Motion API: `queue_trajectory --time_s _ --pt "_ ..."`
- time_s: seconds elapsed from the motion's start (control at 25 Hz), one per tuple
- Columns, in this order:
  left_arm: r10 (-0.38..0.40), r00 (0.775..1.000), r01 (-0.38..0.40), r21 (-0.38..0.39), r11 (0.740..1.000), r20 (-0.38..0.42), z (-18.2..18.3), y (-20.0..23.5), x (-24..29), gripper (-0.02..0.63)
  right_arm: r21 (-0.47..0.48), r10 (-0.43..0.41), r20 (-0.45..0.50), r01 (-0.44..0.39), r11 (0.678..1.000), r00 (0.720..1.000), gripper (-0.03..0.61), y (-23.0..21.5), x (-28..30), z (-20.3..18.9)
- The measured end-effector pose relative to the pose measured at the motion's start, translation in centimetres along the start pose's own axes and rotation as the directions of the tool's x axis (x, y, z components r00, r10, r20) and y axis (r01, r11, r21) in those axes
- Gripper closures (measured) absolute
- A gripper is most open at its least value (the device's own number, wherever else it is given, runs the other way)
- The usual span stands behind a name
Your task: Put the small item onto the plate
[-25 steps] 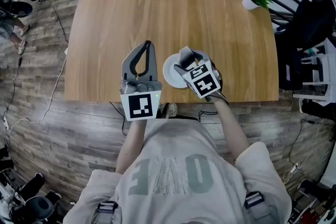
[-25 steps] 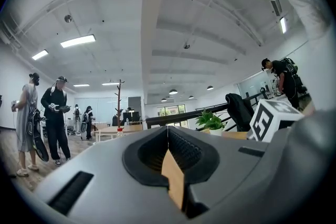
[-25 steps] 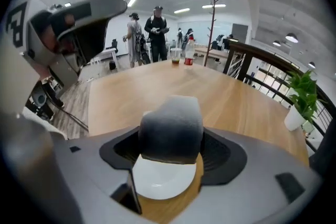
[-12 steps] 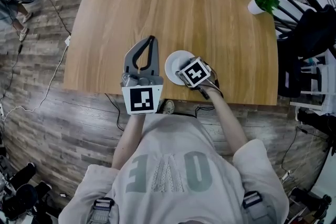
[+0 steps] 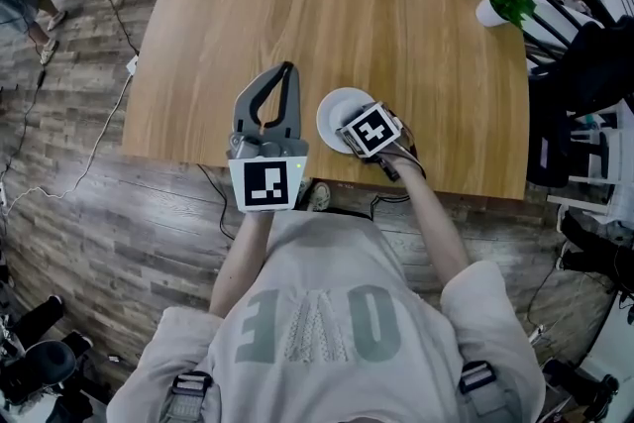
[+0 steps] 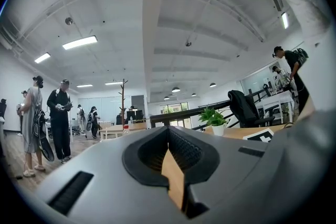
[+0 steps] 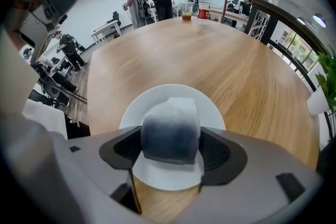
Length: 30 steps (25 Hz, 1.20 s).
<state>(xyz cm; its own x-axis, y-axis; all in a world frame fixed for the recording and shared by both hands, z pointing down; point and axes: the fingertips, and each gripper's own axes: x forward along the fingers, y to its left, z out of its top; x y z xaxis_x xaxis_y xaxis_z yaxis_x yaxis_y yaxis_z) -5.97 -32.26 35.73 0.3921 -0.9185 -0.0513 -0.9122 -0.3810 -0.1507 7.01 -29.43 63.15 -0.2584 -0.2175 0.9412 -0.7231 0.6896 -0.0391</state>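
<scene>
The right gripper (image 7: 171, 152) has its jaws clamped on the small item (image 7: 170, 127), a pale blocky piece with a darker lower part, gripped by its two sides. The plate (image 7: 212, 108) lies directly beyond the jaws near the worktop's (image 5: 396, 15) near edge, so the item sits over its middle; whether it touches the plate I cannot tell. The move left is likely a short lowering and release. The left gripper (image 5: 284, 70), jaws together on nothing, hovers just left of the plate.
</scene>
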Motion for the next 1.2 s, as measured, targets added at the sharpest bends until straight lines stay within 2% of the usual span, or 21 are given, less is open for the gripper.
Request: queue_trajectory --time_s 0.44,0.6,0.76,0.88,0.96,1.04,1.12,1.2 --pt "0.004 1.000 -0.004 -0.021 1.000 0.000 -0.1 -0.2 -0.7 0.604 -0.014 -0.007 0.018 0.007 1.000 1.000 0.233 0.1 0.0 -0.1" --pt "0.004 1.000 -0.004 -0.016 1.000 0.002 0.0 0.0 -0.8 0.604 -0.023 0.033 0.022 -0.033 0.999 0.999 0.233 0.5 -0.2 0.0" --pt "0.005 1.000 -0.005 -0.025 1.000 0.005 0.1 0.2 -0.7 0.604 -0.032 0.035 0.081 -0.032 0.999 0.996 0.232 0.1 -2.3 1.2" --pt "0.004 1.000 -0.003 -0.038 0.999 0.015 0.4 0.2 -0.7 0.604 -0.038 0.029 0.178 -0.022 0.999 0.984 0.232 -0.3 -5.3 2.6" --pt "-0.002 1.000 0.003 -0.037 0.999 0.025 0.9 0.1 -0.6 0.604 -0.007 -0.017 0.284 0.020 1.000 0.959 0.232 -1.2 -8.2 4.3" --pt "-0.010 0.999 0.011 -0.028 1.000 0.037 1.5 0.0 -0.4 0.604 0.043 -0.067 0.412 0.054 0.998 0.909 0.233 -2.3 -11.8 6.4" --pt "-0.020 0.999 0.021 -0.021 1.000 0.050 2.0 -0.3 -0.2 0.604 0.095 -0.095 0.540 0.052 0.994 0.836 0.235 -3.1 -15.6 8.2" --pt "-0.027 0.998 0.028 -0.024 0.999 0.058 2.5 -0.7 0.0 0.604 0.144 -0.118 0.667 0.029 0.989 0.736 0.235 -3.7 -19.7 9.6"
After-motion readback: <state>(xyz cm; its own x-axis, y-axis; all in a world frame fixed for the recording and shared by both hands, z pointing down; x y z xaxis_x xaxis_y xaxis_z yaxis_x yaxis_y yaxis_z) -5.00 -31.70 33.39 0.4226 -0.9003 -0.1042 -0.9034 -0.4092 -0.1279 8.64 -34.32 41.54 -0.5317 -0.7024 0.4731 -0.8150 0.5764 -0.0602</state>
